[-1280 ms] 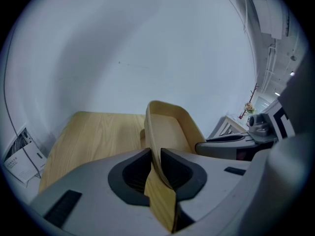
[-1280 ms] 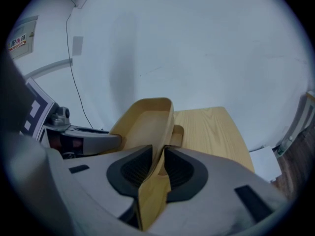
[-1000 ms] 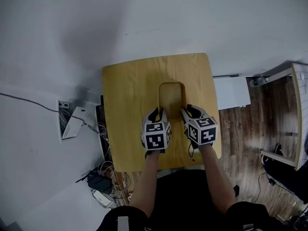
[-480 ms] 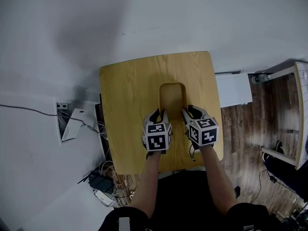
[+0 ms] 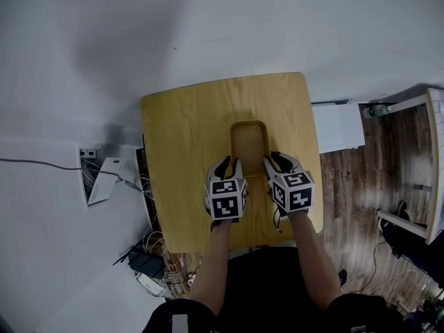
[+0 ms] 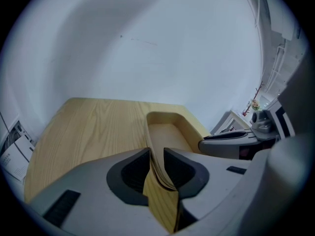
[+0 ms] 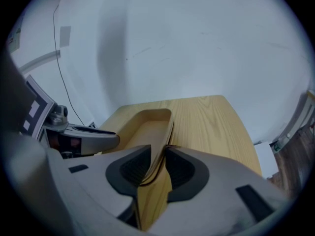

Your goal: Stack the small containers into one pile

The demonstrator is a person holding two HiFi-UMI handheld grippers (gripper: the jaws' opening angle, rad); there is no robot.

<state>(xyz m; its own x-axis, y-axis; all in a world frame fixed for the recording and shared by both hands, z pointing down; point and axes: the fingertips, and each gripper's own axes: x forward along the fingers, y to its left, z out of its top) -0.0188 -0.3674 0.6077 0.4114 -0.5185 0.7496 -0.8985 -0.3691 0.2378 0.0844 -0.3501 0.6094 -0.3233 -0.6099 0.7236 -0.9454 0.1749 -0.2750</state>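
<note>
A small wooden counter [image 5: 180, 130] stands on a pale floor, with cables off its left edge. The pile [image 5: 248, 144] of nested containers lies right of the counter's middle, its long axis running from the near edge toward the far edge. It reaches straight ahead of both tools, which flank its near end.

The left hand-held gripper [image 5: 229, 164] straddles the pile's left wall. Its jaws have just been opening, and the wall now stands between them with a gap at one pad. The right hand-held gripper [image 5: 275, 159] pinches the right wall, and both its pads look pressed on. Both forearms run parallel from the near edge, and both tools tilt downward. I judge that the left one is letting go, and neither hand is nearer.
</note>
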